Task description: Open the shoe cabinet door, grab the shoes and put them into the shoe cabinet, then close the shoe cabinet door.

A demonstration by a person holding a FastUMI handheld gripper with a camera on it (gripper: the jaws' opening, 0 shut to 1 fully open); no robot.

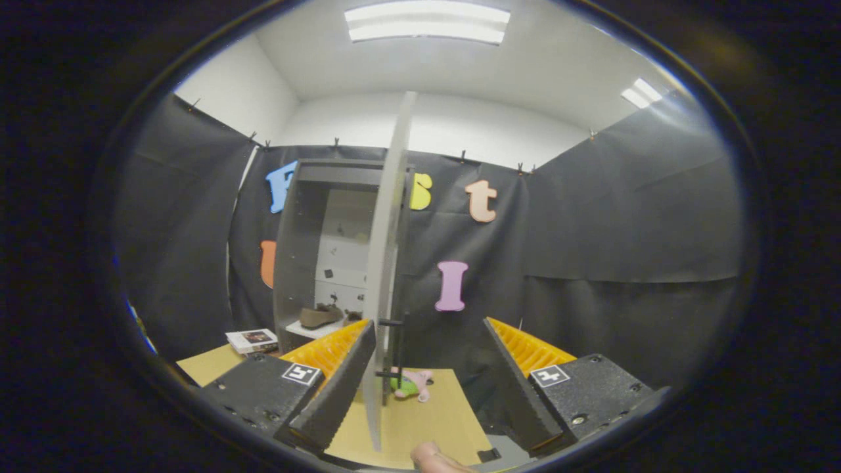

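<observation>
Tall grey shoe cabinet point(299, 263) stands open against booth wall. Its stiff pale door panel point(387, 263) hangs edge-on between my fingers, black bar handle point(396, 348) best hold. Brown soft shoes point(320, 316), 2 I judge, already on shelf. My gripper point(430, 368) wide open, holding nothing. Swing room left looks free; small pink-green toy point(410, 384) beyond door.

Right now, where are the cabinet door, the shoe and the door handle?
Door point(387, 217): gripper view, its edge-on panel.
Shoe point(320, 316): gripper view, upper, on the cabinet shelf.
Handle point(397, 348): gripper view, bar's middle, between the claw's open fingers.
</observation>
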